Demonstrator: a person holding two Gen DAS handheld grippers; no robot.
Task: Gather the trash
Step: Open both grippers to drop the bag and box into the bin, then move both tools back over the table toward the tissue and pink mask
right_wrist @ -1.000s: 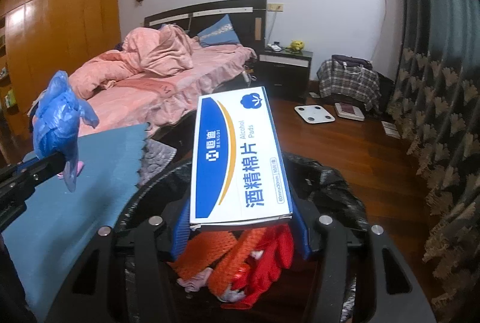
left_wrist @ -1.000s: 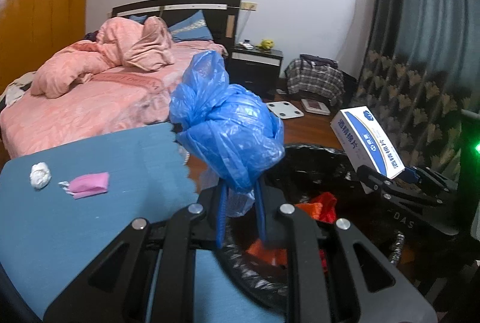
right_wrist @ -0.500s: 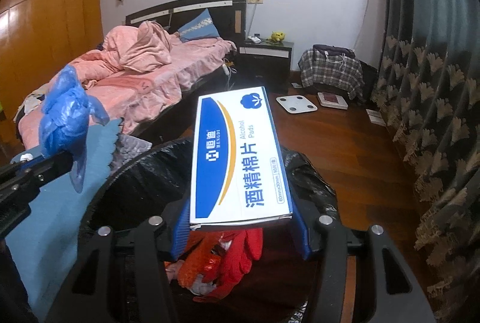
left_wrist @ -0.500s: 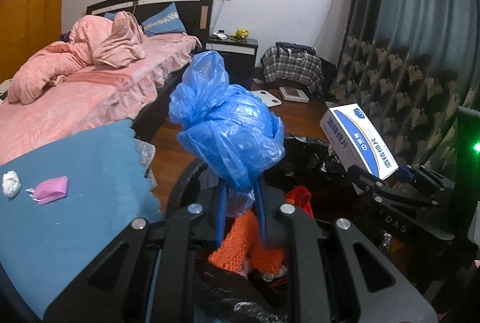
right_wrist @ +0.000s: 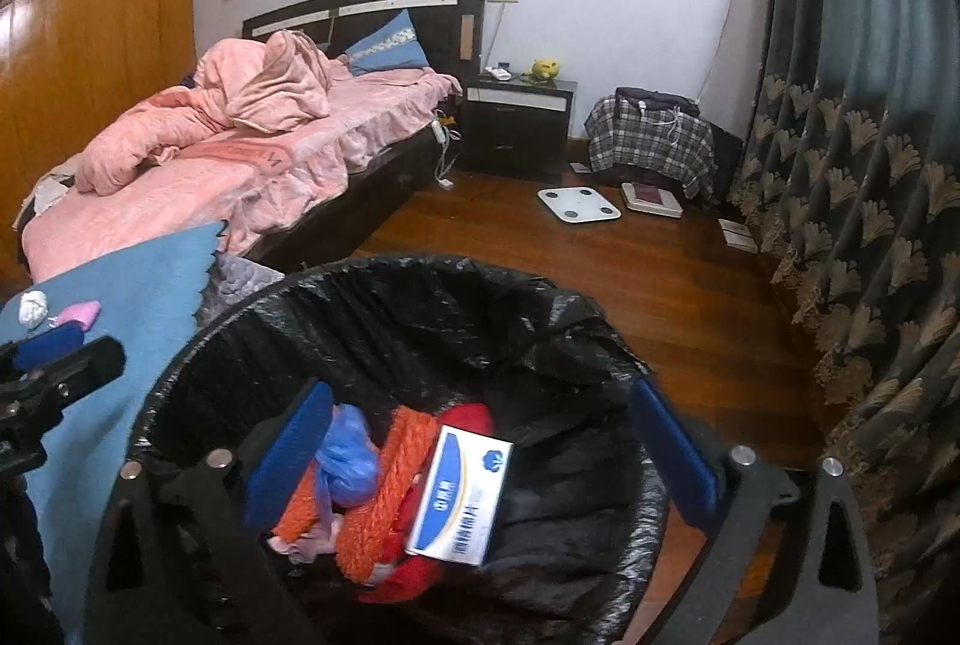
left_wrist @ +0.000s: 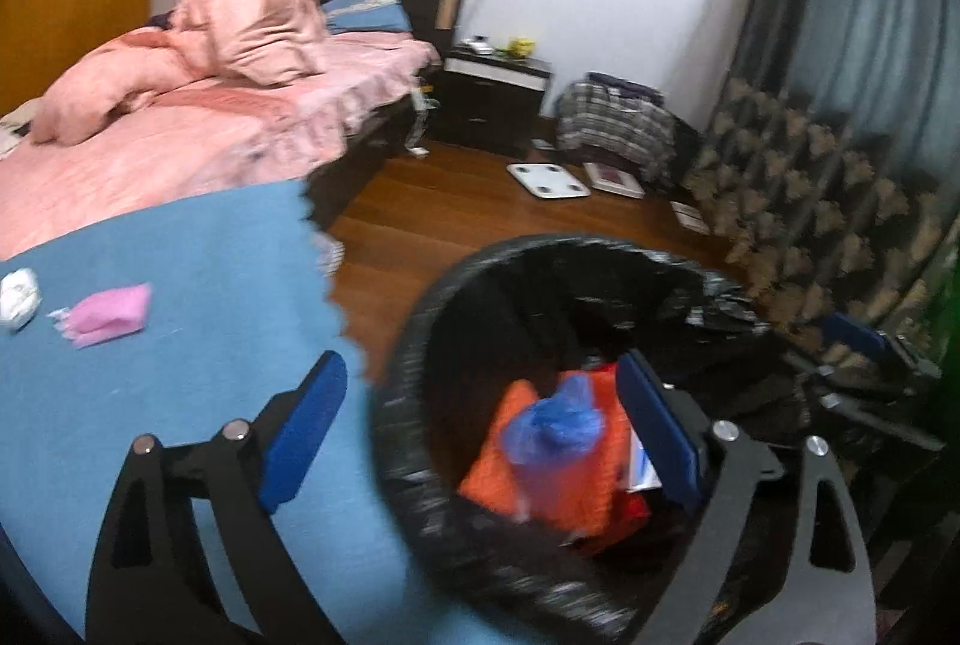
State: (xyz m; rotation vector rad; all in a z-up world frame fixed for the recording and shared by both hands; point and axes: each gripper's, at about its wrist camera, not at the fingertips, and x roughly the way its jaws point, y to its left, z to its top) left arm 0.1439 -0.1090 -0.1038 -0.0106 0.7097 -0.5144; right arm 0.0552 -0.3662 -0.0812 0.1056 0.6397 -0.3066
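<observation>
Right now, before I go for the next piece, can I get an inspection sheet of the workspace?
Surface: blue cloth-covered table, mostly bare.
Job's things: blue plastic bag, white-and-blue cardboard box and orange-red fabric lie in the black-lined trash bin.
Clutter: pink crumpled wrapper and white paper wad on the table.
Grippers: left tool and right tool opening, nothing between the fingers.
Cables: white cord beside the bed.
Surroundings: pink bed, wooden floor, patterned curtain.
</observation>
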